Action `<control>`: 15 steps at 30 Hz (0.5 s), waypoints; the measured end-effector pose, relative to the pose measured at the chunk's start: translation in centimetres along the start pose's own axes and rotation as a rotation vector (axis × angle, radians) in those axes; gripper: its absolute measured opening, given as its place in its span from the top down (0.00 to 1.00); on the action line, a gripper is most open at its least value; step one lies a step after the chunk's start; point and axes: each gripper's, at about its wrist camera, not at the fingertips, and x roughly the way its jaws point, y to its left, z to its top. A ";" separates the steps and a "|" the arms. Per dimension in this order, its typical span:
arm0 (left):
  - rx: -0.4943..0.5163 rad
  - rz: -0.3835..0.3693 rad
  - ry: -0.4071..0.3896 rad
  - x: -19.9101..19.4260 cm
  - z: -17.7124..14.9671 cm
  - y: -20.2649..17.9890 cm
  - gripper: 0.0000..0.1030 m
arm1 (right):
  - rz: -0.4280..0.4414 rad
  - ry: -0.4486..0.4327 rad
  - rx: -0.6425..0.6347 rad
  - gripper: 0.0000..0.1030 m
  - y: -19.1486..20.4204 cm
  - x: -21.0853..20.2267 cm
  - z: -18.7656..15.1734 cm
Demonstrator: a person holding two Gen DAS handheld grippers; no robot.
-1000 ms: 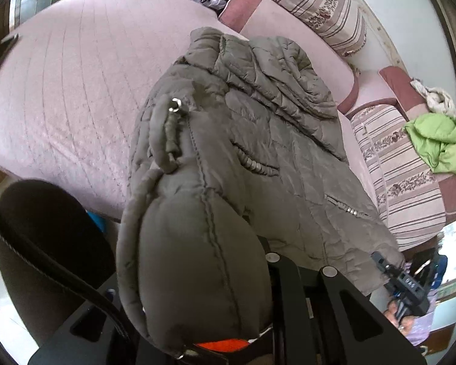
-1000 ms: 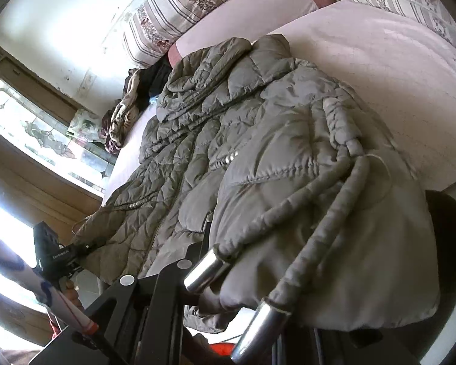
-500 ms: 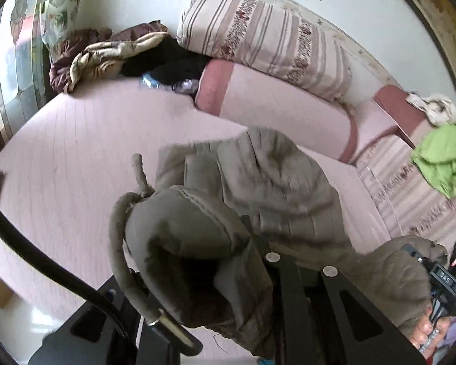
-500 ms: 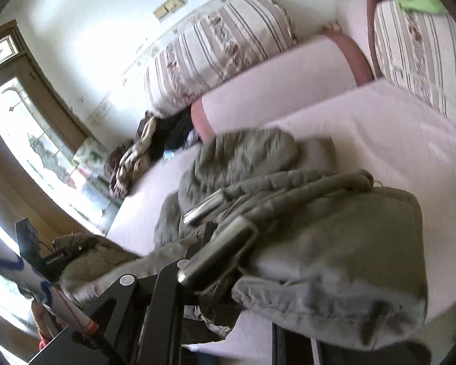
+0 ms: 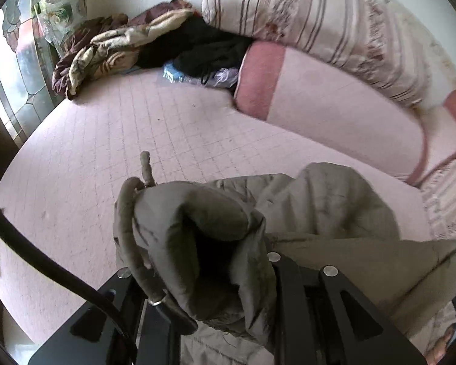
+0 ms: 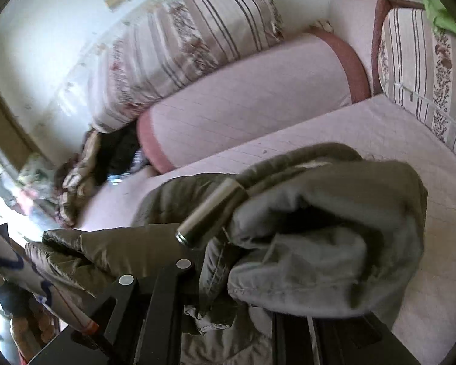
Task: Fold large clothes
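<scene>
An olive-grey quilted jacket (image 5: 319, 210) hangs bunched between both grippers above the pink bed (image 5: 106, 152). My left gripper (image 5: 228, 286) is shut on one corner of its hem, and the cloth folds over and hides the fingertips. A drawstring cord (image 5: 127, 231) loops down its left side. In the right wrist view my right gripper (image 6: 228, 270) is shut on the other hem corner of the jacket (image 6: 334, 219), with the fingertips buried in the fabric. A metal cord end (image 6: 209, 213) lies across the bunched cloth.
A pink bolster (image 5: 334, 106) and striped cushions (image 5: 319, 18) line the back of the bed. A heap of brown and black clothes (image 5: 130, 42) lies at the far left corner by a stained-glass window (image 5: 18, 70). A green garment (image 6: 440, 9) sits on the right-hand cushion.
Both grippers have carried the hem up and forward over the jacket towards the pillows. The jacket, spread flat on the bed a second ago, is now doubled up and mostly out of sight beneath the grippers.
</scene>
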 end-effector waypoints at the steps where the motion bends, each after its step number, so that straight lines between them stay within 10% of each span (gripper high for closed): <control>1: 0.002 0.016 0.012 1.4 0.5 -0.3 0.84 | -0.013 0.012 0.008 0.83 -0.3 1.3 0.5; 15: 0.005 0.126 0.060 13.8 1.8 -2.7 0.80 | -0.097 0.143 0.103 0.81 -4.3 14.3 2.5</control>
